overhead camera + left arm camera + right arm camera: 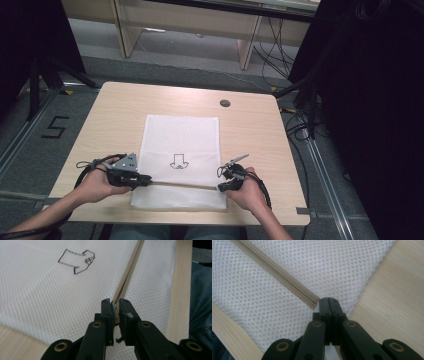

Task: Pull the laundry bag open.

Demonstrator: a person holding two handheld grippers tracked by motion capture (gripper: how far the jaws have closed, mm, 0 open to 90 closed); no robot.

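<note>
A white mesh bag [181, 155] lies flat in the middle of a light wooden desk [110, 115], its long side running away from the person. A small arrow-like outline [178, 162] is drawn in dark ink near the middle of the bag. Across the near part of the bag runs a beige zipper [182, 185], stretched in a straight line from one side to the other.

The left hand-held gripper [145, 180] sits at the bag's left edge. In the left gripper view its jaws are pressed in on the end of the zipper [127, 277], with the beige tape caught between the two pads and a narrow gap left between them; the drawn outline [77, 261] shows farther off on the mesh [37, 295].

The right hand-held gripper [222, 187] sits at the bag's right edge, at the other end of the zipper. In the right gripper view its jaws are pressed fully together — the tips meet right at the zipper's end [312, 302], over the white mesh [332, 265], but whether any fabric or tab is caught between them I cannot tell.

Each hand [97, 185] wraps its own tool, with the right hand [250, 192] just off the bag's corner. A dark round grommet [225, 103] sits in the desk beyond the bag — well apart from it.
</note>
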